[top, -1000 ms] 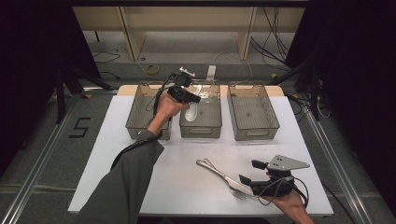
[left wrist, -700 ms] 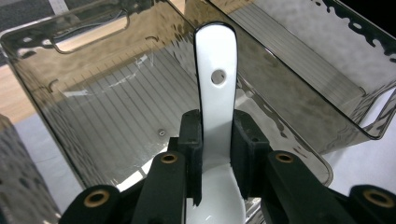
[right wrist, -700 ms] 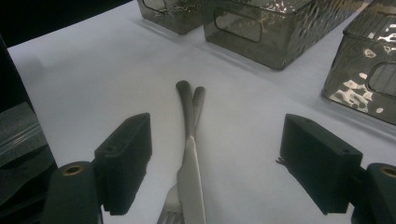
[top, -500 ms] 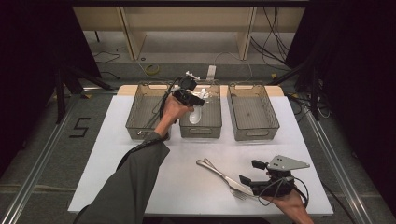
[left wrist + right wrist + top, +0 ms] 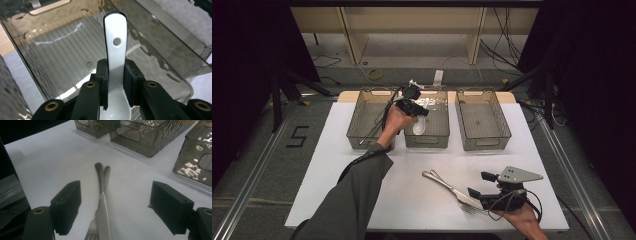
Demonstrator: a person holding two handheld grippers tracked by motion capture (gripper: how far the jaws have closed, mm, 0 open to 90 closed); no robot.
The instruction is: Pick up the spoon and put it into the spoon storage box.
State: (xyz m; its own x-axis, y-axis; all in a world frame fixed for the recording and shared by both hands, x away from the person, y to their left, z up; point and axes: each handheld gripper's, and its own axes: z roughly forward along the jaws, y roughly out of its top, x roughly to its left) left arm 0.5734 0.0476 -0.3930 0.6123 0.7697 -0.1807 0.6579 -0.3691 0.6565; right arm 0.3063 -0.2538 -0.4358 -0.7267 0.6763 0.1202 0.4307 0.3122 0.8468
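High view shows the left tool [image 5: 424, 111] clamped on the white spoon [image 5: 419, 127] over the middle bin [image 5: 427, 141]. Lower it close to the floor before letting go. The right tool [image 5: 115, 207], jaws apart, waits over the knife [image 5: 102, 207] and fork [image 5: 92, 231] on the table [image 5: 337, 165].

High view overlooks table [image 5: 362, 165]; tool views close
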